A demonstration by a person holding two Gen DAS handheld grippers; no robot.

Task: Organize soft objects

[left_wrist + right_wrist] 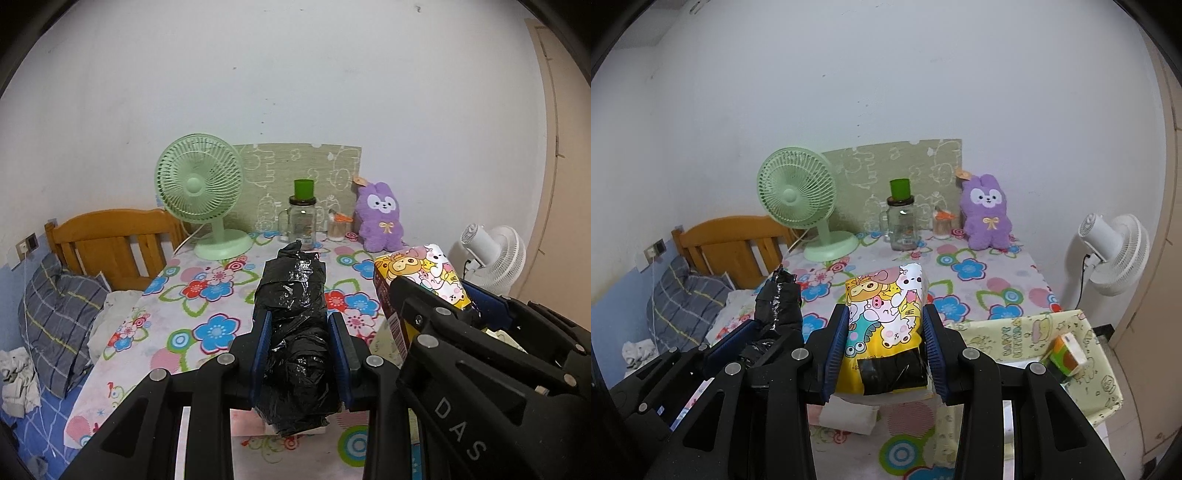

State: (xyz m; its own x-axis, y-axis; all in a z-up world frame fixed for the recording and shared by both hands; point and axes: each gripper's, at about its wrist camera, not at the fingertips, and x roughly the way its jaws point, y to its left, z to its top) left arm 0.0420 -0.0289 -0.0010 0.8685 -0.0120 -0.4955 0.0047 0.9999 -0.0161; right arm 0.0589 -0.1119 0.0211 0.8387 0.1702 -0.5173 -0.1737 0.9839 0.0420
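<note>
Both pairs of jaws are clamped on soft packs. The left gripper [299, 354] squeezes a long bundle wrapped in black plastic film [291, 295], its blue pads [261, 347] pressing the wrap from either side near the bundle's near end, so most of its length juts forward. The right gripper [884, 347] pinches a cartoon-printed tissue pack [886, 306], yellow with animal faces, held low on its body where a black patch covers part of the wrapper.

Taking the green desk fan [201, 195] as landmark: both packs hang in the air on the near side of it, above the flowered tablecloth [207, 295], the black bundle nearer to the fan's side and the tissue pack to the right of it. Gripping each pack across its narrow width probably keeps the soft filling from sagging out, and holding them side by side suggests they are meant to be set down together.

Right of the fan, along the wall, stand a glass jar with a green cup on its lid [302, 218], a small pot of cotton swabs [338, 227] and a purple plush rabbit [380, 218].

Readable writing is scarce: "DAS" is moulded on the right gripper's body in the left wrist view. A barcode shows on the tissue pack's side, but its print is too small to read, as is the lettering on the yellow-green cloth [1015, 332] at far right.
</note>
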